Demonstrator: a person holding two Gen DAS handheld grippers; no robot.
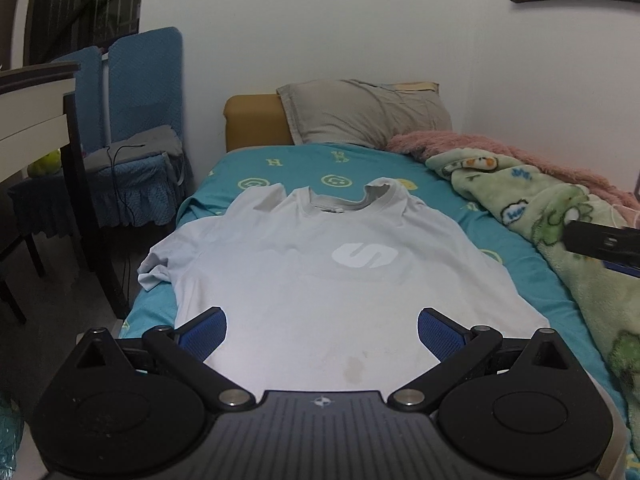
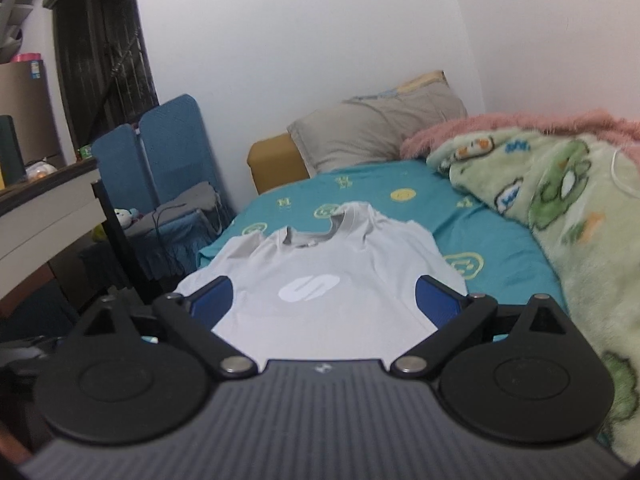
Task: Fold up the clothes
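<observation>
A white T-shirt [image 1: 320, 272] with a white S logo lies flat, front up, on the teal bed sheet [image 1: 304, 164], collar toward the pillow. Its left sleeve [image 1: 156, 264] hangs crumpled at the bed's left edge. My left gripper [image 1: 322, 330] is open and empty, hovering over the shirt's lower hem. My right gripper [image 2: 324, 300] is open and empty, higher up and farther back, with the shirt [image 2: 320, 264] between its blue pads [image 2: 212, 300]. Part of the right gripper [image 1: 604, 242] shows at the right edge of the left wrist view.
A grey pillow [image 1: 360, 112] lies at the head of the bed. A green and pink blanket [image 1: 560, 216] is heaped along the right side. Blue-covered chairs [image 1: 136, 120] and a table [image 1: 36, 104] stand left of the bed.
</observation>
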